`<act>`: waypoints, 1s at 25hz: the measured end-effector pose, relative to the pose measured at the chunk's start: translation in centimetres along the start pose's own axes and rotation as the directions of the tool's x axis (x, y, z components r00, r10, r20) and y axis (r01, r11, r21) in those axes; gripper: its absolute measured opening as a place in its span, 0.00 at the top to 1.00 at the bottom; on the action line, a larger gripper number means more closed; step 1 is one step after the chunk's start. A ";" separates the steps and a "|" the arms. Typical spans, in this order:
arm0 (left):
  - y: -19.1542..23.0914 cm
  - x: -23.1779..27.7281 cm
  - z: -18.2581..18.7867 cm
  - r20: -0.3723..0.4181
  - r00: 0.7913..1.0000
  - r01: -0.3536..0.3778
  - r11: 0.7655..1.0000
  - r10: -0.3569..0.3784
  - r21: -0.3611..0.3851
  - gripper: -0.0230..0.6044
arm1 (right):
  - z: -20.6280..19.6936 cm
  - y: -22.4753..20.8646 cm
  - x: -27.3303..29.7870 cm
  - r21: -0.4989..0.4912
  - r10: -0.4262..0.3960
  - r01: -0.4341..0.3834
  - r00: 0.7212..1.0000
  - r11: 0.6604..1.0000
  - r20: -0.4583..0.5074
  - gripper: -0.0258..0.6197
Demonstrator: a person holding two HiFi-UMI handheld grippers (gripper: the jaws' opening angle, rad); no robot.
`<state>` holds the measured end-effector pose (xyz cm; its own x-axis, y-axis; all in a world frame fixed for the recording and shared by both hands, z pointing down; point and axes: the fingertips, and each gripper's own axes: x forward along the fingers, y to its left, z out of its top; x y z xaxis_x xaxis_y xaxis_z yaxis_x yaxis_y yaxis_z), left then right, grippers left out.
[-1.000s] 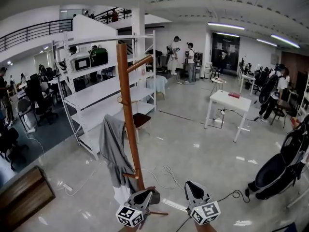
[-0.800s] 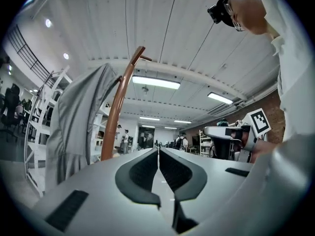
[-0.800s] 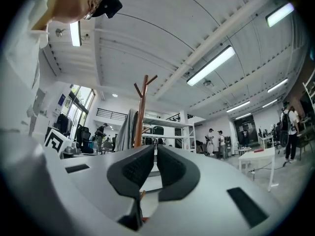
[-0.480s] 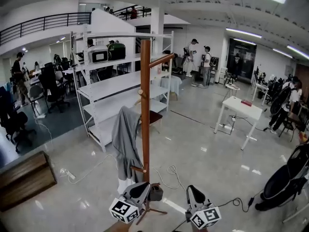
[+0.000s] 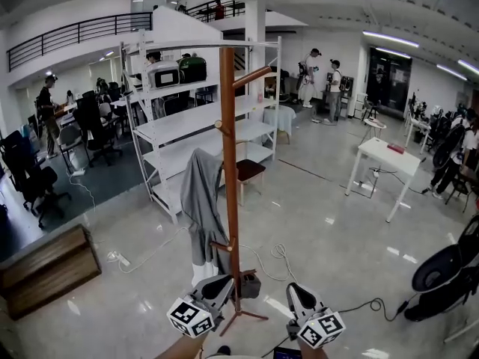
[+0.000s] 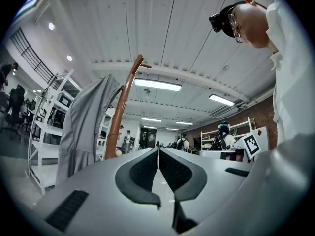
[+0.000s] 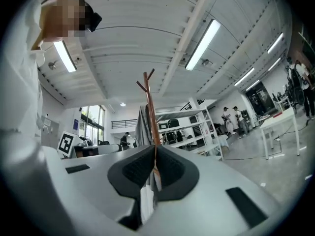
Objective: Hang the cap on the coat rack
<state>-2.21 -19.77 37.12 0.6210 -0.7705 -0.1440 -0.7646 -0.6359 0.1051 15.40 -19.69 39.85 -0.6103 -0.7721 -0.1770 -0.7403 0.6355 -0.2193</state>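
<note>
The wooden coat rack stands straight ahead in the head view, with a grey garment hanging on its left side. A small dark object lies at its foot; I cannot tell if it is the cap. My left gripper and right gripper are low at the frame's bottom, either side of the rack's base, both shut and holding nothing. In the left gripper view the left gripper points up past the rack and garment. The right gripper has the rack dead ahead.
White shelving stands behind the rack, and a white table at the right. A wooden crate lies at the left. Cables trail over the floor near the base. A black bag on a stand is at the right edge. People stand far back.
The head view has swung, so the rack now sits nearer the centre and looks closer. Both grippers stay shut and low beside its base.
</note>
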 end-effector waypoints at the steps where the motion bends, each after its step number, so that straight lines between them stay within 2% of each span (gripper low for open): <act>1: -0.4 -0.1 -0.1 0.001 1.000 0.002 1.000 -0.002 -0.010 0.93 | 0.0 0.1 -0.4 0.005 0.014 -0.014 1.000 1.000 0.003 0.92; 8: -3.1 0.2 -1.7 -0.001 1.000 -0.006 1.000 0.006 0.000 0.93 | -0.2 -1.1 -3.5 0.015 0.022 -0.022 1.000 1.000 -0.015 0.92; 18: -5.4 0.2 -4.5 -0.046 0.999 0.003 0.999 -0.006 -0.054 0.93 | -1.5 -2.0 -5.4 0.028 0.043 -0.042 0.998 0.999 -0.042 0.92; 25: -6.2 0.2 -5.2 -0.076 0.997 0.021 0.998 -0.026 -0.061 0.93 | -2.0 -2.6 -6.0 0.048 0.047 -0.045 0.998 0.998 -0.049 0.92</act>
<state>3.55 -16.28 41.59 0.6517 -0.7551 -0.0716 -0.7394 -0.6536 0.1615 20.39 -16.72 43.41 -0.6576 -0.7404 -0.1396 -0.6979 0.6684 -0.2573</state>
